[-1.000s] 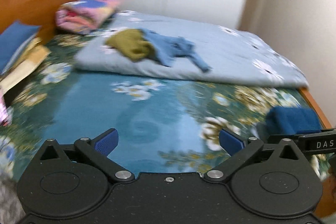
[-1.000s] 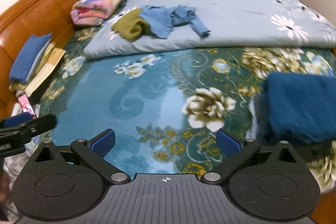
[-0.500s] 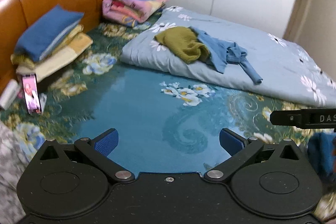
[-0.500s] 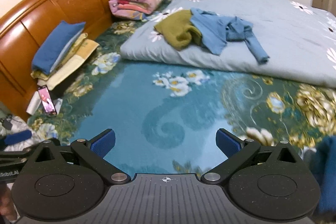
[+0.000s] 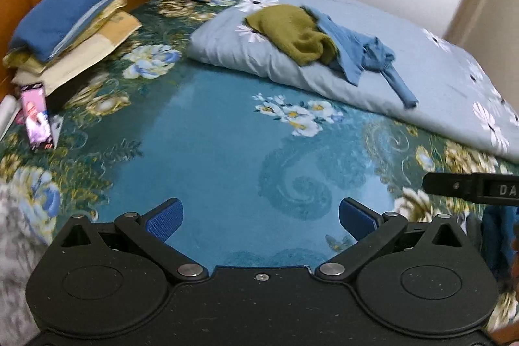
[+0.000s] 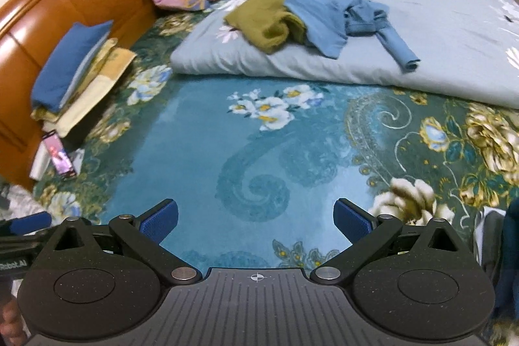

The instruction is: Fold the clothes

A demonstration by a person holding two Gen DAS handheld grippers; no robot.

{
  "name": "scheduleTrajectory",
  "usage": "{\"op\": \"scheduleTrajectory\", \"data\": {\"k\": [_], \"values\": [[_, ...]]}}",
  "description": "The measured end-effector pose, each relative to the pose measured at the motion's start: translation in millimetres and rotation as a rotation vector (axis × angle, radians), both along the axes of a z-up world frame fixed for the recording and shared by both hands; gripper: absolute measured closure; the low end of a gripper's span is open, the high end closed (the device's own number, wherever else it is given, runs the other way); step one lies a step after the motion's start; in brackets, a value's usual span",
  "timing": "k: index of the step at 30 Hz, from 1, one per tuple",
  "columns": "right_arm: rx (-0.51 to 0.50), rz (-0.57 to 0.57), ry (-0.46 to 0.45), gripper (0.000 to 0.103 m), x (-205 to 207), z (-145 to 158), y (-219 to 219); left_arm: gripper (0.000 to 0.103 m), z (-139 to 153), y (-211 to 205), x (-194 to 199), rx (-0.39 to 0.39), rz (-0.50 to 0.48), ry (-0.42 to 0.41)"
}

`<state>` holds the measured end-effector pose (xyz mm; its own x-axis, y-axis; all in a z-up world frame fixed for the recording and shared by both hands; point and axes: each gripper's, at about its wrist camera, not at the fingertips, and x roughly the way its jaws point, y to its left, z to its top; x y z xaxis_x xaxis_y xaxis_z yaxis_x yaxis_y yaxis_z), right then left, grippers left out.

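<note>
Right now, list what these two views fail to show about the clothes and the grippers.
- Dark blue cloth: cut off by the right edge of the right wrist view; its fold state is unreadable.
- Olive garment: part lies under the blue shirt; its type is unclear.
- Phone: screen too blurred to read, left wrist view.
- Left gripper and right gripper: both open, empty.

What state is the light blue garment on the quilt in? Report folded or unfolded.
Unfolded. The light blue garment lies crumpled on the grey-blue quilt, one sleeve trailing toward the quilt's edge, and it overlaps the olive garment.
</note>
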<state>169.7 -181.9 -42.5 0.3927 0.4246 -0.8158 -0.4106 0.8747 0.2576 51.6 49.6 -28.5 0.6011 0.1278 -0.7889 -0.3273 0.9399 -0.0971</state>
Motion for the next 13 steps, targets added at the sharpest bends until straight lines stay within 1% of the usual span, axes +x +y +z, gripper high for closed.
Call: {"op": "scheduleTrajectory", "data": {"k": [2, 4, 6, 11, 13], "values": [[-0.001, -0.052, -0.013, 0.0, -8.2, 2.3, 9.9, 0.001, 0.1, 15.4, 4.1, 0.021, -0.059, -0.009], [-0.001, -0.121, -0.012, 0.0, -20.0, 3.1, 22.5, 0.001, 2.4, 33.8, 3.3, 0.057, -0.126, 0.003], [-0.006, -0.168, -0.01, 0.0, -36.5, 3.6, 38.5, 0.001, 5.6, 53.5, 0.6, 0.066, -0.158, 0.0], [-0.018, -0.199, -0.009, 0.0, -82.1, 2.9, 79.6, 0.001, 11.3, 101.8, -2.9, 0.084, -0.206, -0.013], [-0.018, -0.23, -0.014, 0.0, -96.1, 6.0, 87.2, 0.001, 12.4, 113.7, -7.2, 0.086, -0.23, -0.017]]}}
